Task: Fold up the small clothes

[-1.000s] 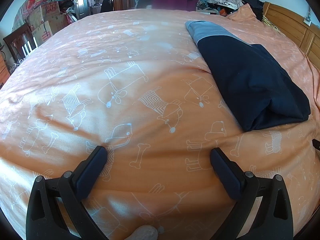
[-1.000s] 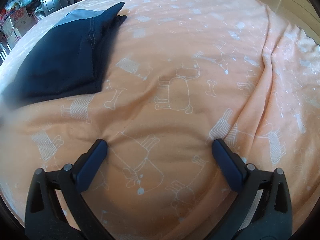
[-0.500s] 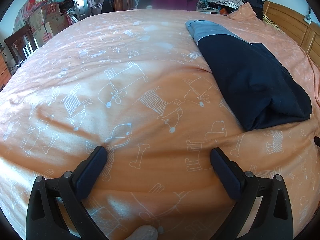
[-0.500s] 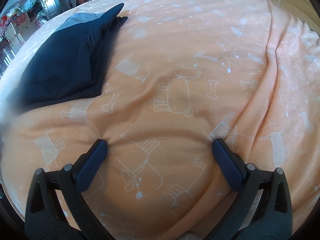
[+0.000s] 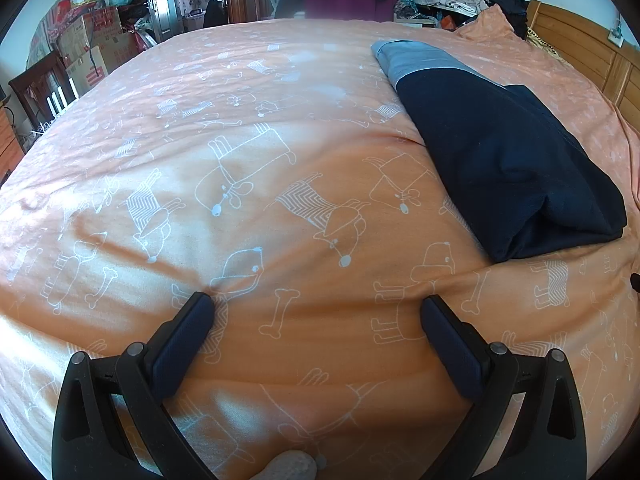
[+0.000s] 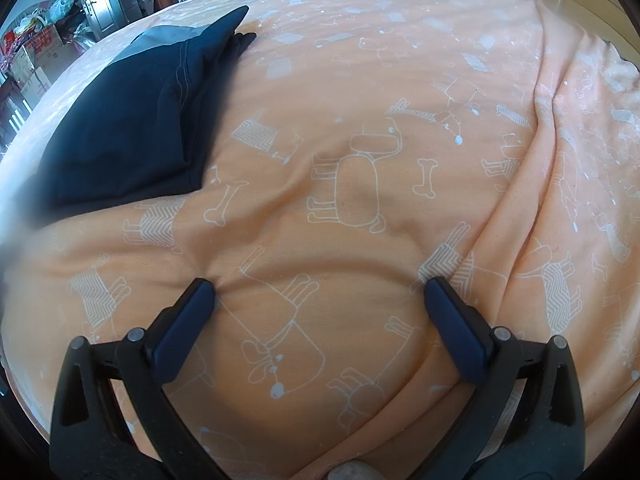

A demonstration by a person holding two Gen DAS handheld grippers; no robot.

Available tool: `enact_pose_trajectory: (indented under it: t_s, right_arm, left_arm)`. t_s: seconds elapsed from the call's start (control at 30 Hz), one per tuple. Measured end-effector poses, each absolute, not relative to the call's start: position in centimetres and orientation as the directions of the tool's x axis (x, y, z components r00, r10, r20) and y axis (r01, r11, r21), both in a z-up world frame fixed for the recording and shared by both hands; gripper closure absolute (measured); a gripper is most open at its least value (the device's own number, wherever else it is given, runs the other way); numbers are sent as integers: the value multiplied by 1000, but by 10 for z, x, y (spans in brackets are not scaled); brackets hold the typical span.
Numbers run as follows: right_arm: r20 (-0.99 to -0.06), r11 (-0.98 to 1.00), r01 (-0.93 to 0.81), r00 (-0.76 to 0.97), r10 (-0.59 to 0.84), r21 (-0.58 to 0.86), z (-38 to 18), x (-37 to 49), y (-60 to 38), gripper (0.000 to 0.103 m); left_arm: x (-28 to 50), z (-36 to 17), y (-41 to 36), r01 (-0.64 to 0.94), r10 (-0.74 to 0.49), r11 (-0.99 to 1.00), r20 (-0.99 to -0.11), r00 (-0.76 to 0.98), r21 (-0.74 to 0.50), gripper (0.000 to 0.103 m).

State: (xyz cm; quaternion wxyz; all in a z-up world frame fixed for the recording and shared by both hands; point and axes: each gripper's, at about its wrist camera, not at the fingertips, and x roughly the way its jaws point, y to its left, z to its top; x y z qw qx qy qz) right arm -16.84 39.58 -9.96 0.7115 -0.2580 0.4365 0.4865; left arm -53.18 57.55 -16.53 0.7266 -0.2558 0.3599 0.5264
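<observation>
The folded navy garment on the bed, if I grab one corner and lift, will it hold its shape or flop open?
The navy garment would probably flop: it is soft cloth, sagging into the orange bedspread. Its loosely stacked layers would likely slide apart and unfold. It looks light, unlikely to roll or tip.

Right gripper (image 6: 318, 294) spread wide, empty, both fingertips (image 6: 202, 290) pressing into orange bedspread (image 6: 360, 128) with white dog-and-bone print, fabric puckered at each tip. Folded dark navy garment (image 6: 132, 136) with grey-blue band lies flat at upper left, well apart from gripper. Long creases in bedspread run down right side. Cardboard boxes (image 6: 36, 52) and door (image 6: 96, 0) at far left edge.
</observation>
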Motion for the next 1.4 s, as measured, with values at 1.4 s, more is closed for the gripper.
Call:
enact_pose_trajectory:
  t_s: [1.4]
  right_arm:
    - [-613,250,-966,163,773,58,151,-298,374,0]
  left_arm:
    - [-490,140,431,-890,828,452,-342,444,-61,0]
